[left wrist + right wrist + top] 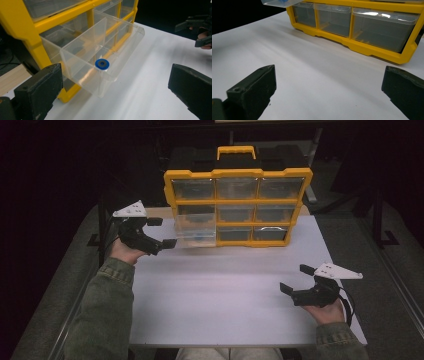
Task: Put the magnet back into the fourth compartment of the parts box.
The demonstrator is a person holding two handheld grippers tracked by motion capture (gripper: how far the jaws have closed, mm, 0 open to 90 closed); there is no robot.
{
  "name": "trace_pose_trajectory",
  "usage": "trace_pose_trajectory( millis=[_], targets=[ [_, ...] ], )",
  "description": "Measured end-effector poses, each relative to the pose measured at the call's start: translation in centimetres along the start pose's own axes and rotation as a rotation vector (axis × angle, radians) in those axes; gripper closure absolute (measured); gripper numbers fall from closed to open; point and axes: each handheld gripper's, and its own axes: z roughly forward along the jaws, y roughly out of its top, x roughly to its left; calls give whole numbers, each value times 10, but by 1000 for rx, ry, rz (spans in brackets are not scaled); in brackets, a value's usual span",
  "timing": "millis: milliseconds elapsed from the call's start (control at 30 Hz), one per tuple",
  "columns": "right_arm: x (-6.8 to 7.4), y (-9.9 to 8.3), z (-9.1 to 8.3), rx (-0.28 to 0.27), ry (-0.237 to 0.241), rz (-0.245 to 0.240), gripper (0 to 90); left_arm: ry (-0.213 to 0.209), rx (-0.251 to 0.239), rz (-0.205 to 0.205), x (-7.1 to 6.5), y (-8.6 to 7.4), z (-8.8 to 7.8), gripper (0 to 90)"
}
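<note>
Clear drawer (pixel 100 57) pulled out of yellow organizer (pixel 238 207), blue washer (pixel 102 64) lying near its front wall, exposed for picking. Left gripper (pixel 165 234) just beside drawer, fingers released. Right gripper (pixel 296 278) idle over desk (pixel 225 295), fingers released.

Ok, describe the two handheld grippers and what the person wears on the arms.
Both the left gripper and right gripper are black with two blocky black fingers, each topped by a white three-cornered plate. A black cable trails from each. The sleeves are olive green.
</note>
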Motion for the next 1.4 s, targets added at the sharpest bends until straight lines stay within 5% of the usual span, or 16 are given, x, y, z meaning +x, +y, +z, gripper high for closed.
trace_pose_trajectory(
  millis=[1400],
  targets=[
    [0,-2,-3,-3,-6,8,0,45,-116,-98,-11,-77,-14,0]
  ],
)
